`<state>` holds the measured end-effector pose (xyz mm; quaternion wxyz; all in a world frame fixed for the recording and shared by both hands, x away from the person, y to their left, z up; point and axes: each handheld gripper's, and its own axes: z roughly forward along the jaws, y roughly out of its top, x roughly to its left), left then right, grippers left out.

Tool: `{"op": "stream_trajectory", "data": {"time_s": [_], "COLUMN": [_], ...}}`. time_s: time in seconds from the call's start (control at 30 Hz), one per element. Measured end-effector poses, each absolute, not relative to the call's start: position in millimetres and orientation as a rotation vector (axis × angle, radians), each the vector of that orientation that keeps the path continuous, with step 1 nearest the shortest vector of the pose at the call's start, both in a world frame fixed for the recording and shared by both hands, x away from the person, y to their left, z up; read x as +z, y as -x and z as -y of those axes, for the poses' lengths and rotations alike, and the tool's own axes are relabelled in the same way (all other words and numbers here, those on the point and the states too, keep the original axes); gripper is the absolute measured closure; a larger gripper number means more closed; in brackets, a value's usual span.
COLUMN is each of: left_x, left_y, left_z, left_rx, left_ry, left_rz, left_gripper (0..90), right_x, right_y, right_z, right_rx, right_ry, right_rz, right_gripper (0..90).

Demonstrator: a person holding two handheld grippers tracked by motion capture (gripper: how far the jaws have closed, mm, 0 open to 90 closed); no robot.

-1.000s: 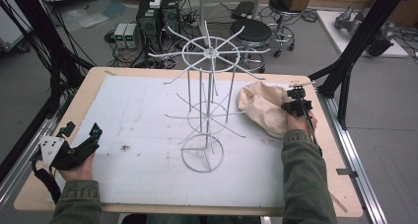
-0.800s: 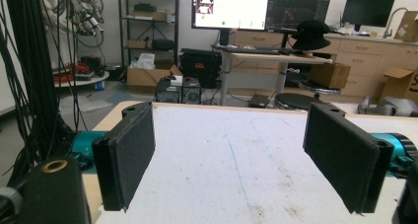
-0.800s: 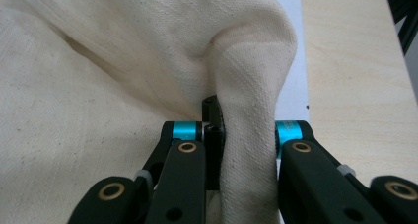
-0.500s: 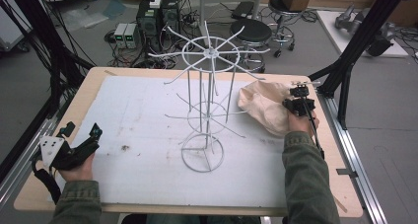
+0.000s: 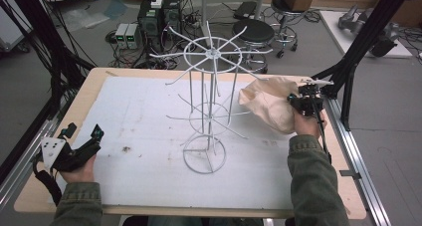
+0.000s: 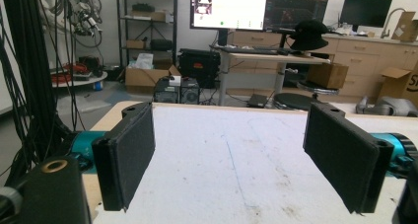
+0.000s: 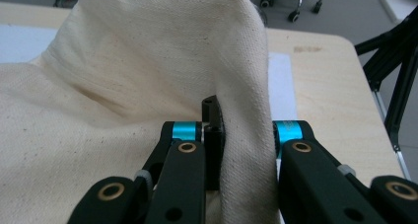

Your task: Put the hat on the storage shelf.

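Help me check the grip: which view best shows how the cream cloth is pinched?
The right gripper view: the right gripper has its jaws shut on a fold of the cream cloth. The high view shows it bunched beside the white wire rack.

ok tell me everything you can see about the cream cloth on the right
The cream cloth looks like soft woven cotton, plain and unprinted, faintly speckled up close. It is bunched and folded, lifted off the white mat at the table's right side, just right of the white wire rack, one corner close to the rack's arms. The right claw is shut on a fold of it, the fabric draping over and around the jaws. Whether it touches the rack is unclear.
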<state>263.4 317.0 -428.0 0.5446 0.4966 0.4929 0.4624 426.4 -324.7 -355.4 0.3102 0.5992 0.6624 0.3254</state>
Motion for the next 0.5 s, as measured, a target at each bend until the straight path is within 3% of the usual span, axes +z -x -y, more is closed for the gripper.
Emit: {"op": "stream_trajectory", "data": {"time_s": [0.5], "left_x": [-428.9], "left_y": [-264.7], "left_z": [-316.4], "left_rx": [1.079], "left_ry": [-1.171], "left_rz": [-1.172], "left_gripper": [20.2], "right_x": [-316.0], "right_y": [-389.4], "right_z": [327.7], "right_rx": [1.089], "right_ry": [-1.503], "right_rz": [-1.615], "right_gripper": [80.4]}}
